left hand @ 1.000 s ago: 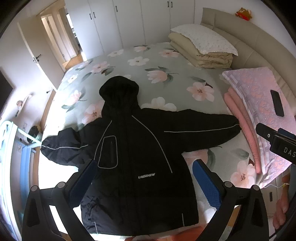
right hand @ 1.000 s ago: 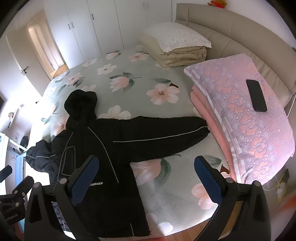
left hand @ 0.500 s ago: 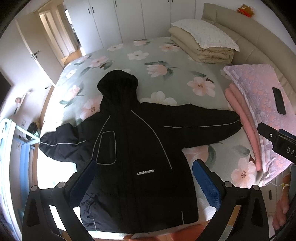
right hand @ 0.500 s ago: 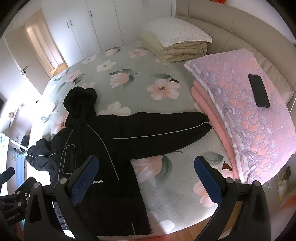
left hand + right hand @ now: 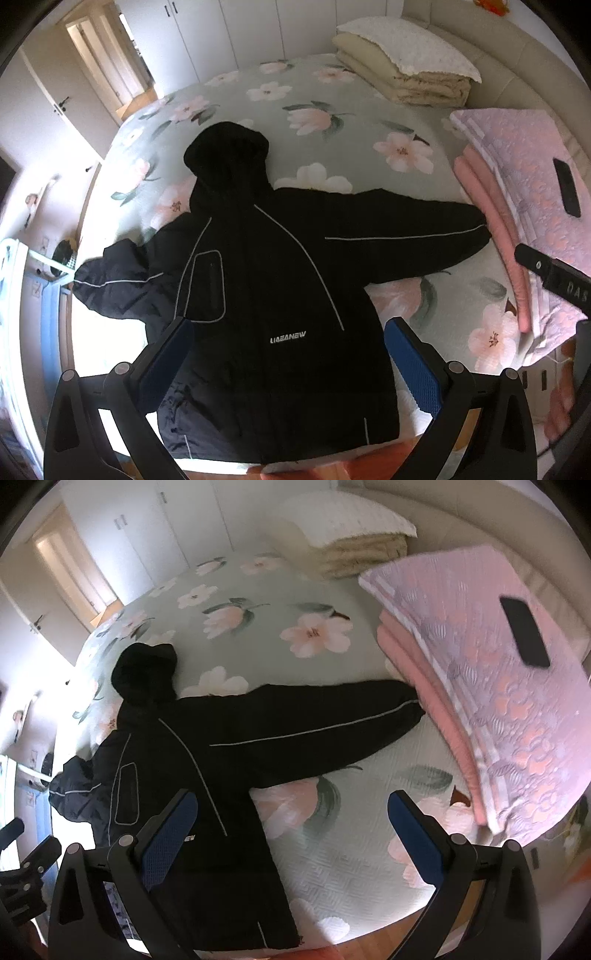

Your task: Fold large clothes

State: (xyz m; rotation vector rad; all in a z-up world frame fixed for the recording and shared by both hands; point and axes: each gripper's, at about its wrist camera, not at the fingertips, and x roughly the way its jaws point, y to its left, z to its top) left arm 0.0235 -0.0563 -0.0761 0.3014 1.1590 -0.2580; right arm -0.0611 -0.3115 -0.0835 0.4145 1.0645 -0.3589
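Both tongs, left and right, gape wide and empty, now lower over the bed's near edge, where the black hooded jacket lies spread flat; folding hasn't begun.

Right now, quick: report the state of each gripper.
Left gripper: open, holding nothing, above the black hooded jacket.
Right gripper: open, holding nothing, above the floral green bedspread.
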